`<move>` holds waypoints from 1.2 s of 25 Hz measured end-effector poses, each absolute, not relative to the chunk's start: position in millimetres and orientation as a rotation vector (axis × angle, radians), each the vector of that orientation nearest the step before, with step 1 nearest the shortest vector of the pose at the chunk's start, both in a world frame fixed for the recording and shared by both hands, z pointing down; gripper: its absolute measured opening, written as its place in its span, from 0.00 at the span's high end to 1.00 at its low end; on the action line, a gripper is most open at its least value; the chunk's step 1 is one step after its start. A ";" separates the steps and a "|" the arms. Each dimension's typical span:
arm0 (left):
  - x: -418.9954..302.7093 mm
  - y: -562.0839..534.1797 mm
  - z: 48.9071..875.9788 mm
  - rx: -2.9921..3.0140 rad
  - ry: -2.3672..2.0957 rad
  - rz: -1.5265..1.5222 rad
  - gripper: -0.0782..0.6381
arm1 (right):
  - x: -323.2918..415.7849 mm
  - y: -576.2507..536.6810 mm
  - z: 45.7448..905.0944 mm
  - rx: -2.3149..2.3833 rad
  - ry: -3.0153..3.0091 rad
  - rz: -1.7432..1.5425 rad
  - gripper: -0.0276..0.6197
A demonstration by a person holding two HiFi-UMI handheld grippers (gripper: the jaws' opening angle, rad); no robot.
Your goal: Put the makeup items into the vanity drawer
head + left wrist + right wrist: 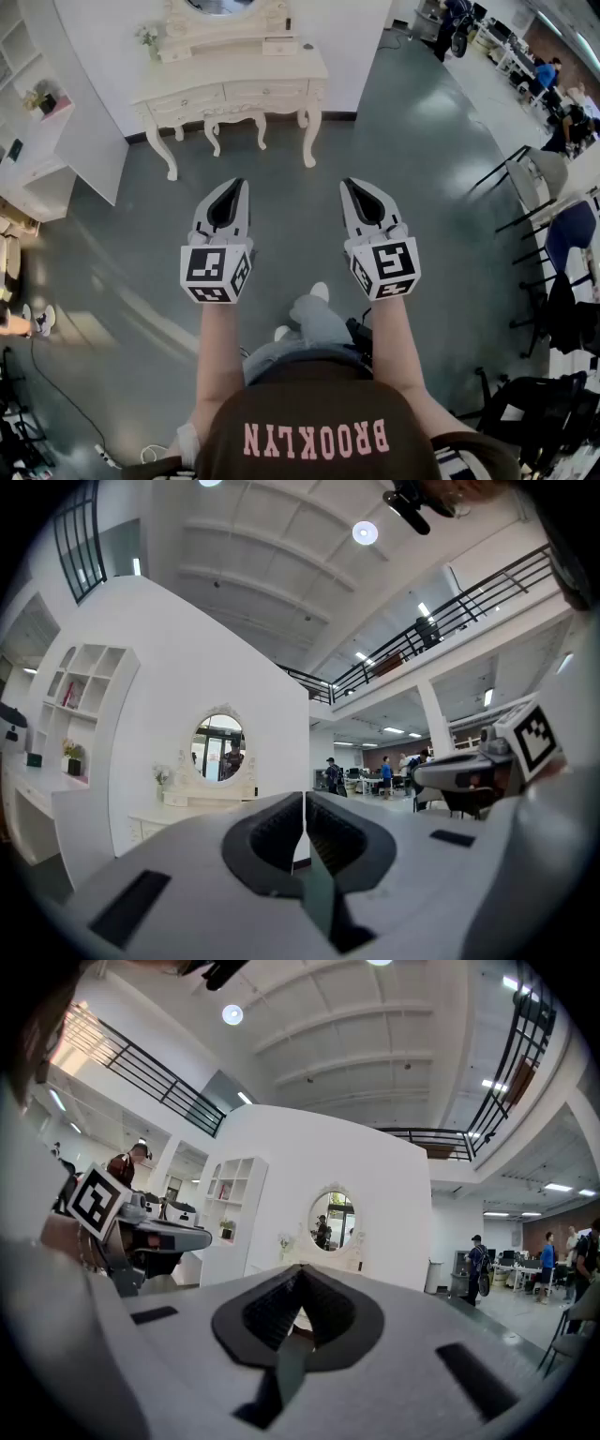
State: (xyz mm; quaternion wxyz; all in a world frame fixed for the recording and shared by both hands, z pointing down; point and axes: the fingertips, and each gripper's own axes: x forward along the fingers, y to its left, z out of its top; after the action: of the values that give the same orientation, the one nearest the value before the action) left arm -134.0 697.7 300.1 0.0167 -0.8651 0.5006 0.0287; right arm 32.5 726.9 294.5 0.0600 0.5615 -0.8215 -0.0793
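The person's brown shirt (314, 427) fills the bottom of the head view, and both forearms reach forward over the grey floor (281, 234), side by side and apart. The left gripper (239, 184) is held level with its jaws pressed together on nothing; its own view shows the dark pads (281, 832) meeting at the tip. The right gripper (351, 184) is the same, jaws closed and empty, level, pointing the same way. Ahead, well apart from both grippers, stands the cream vanity (234, 67) against the white wall. Its drawers (253, 92) look shut from here, and the few small things on its top are too small to name. An oval mirror (331, 1220) rises behind it, and a white shelf unit (42, 155) stands to its left.
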 end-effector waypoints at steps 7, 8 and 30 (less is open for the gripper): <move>-132.9 677.4 299.9 -2.675 1.558 0.090 0.88 | 37.1 702.5 300.3 1.703 -2.498 -0.220 0.96; -131.6 673.3 300.8 -2.675 1.558 0.082 0.88 | 39.1 697.4 300.9 1.709 -2.503 -0.212 0.96; -58.2 430.3 307.0 -2.648 1.626 -0.002 0.88 | 108.1 436.9 308.1 1.634 -2.591 -0.162 0.96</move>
State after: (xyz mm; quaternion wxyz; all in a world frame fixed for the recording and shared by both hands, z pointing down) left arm -58.2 430.3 307.0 0.0174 -0.8520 0.5232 -0.0006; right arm 108.1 436.9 308.1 0.0373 0.5323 -0.8441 -0.0528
